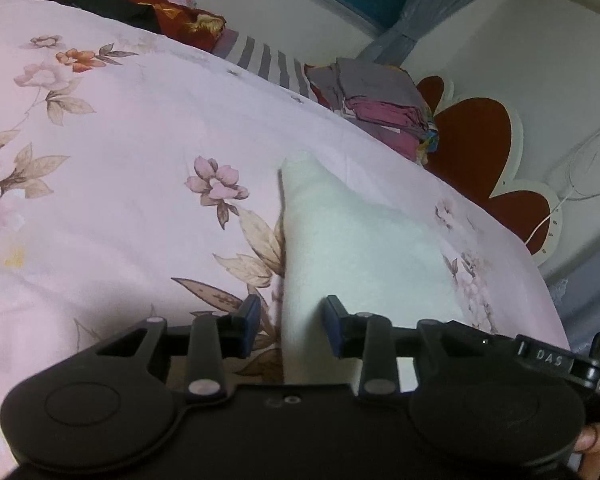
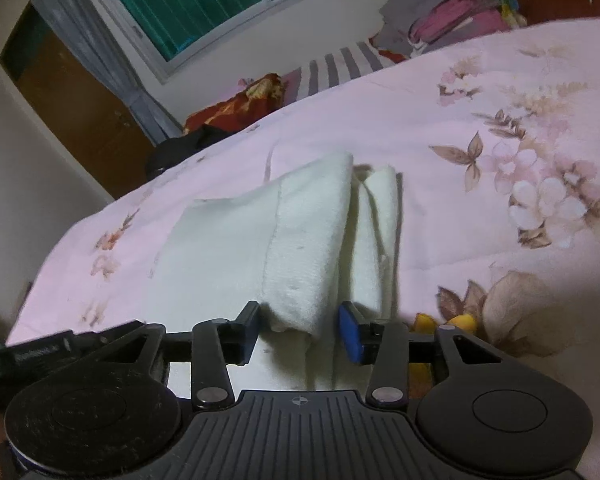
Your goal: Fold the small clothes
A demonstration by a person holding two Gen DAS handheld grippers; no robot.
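On the left, the pink flowered bedspread [image 1: 112,184] fills most of the left wrist view; a white cloth [image 1: 340,240] lies on it, its near edge running down between the fingers of the left gripper [image 1: 290,326]; the jaws stand partly spread, with a gap showing between the left pad and the cloth's edge, so the pads do not look pressed on it. Farther back, a red patterned bundle [image 1: 180,20] sits at the far edge of the bed beside a striped sheet [image 1: 268,64]; a pile of folded clothes [image 1: 380,108] in grey and pink rests to the right of that, near a red heart-shaped headboard [image 1: 472,144].

In the right wrist view the same white cloth [image 2: 300,232] lies folded over itself on the bedspread [image 2: 480,128], a thick fold rising in the middle; the right gripper [image 2: 300,328] has that fold between its fingers, jaws partly spread; the left pad sits just against the cloth, the blue right pad [image 2: 350,334] stands slightly apart from it. A window [image 2: 204,0] shows behind.
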